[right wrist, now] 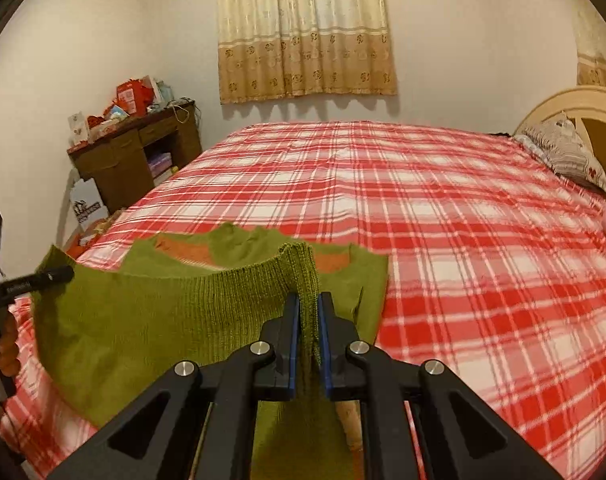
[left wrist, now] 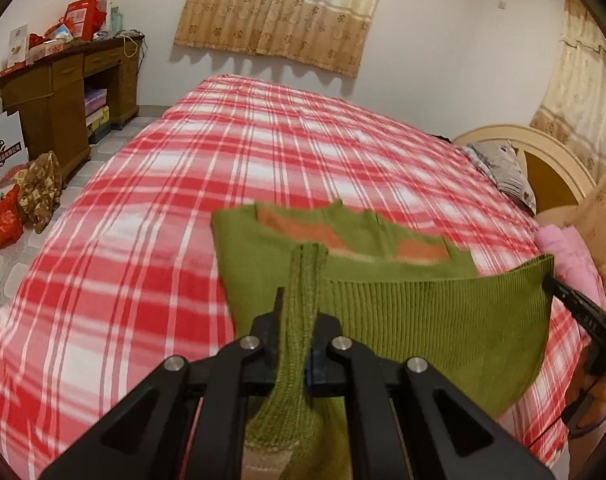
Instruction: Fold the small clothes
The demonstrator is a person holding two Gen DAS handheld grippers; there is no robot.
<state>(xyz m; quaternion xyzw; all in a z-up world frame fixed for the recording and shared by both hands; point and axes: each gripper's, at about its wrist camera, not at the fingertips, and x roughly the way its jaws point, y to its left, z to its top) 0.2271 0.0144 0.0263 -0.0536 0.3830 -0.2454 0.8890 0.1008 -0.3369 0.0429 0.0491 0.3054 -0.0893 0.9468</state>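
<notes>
Over plaid bedspread: both tools pinch ribbed green sweater hem.

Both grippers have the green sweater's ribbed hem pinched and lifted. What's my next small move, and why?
Probably carry the hem forward toward the collar and lay it down. The left gripper and right gripper each clamp the ribbing, the lower half is raised, and the upper half lies flat on the bed.

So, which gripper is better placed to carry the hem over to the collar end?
Neither alone, probably. The left gripper and right gripper each pinch one corner of the green sweater's ribbed hem, lifted above the plaid bed; moving together keeps the fold even.
</notes>
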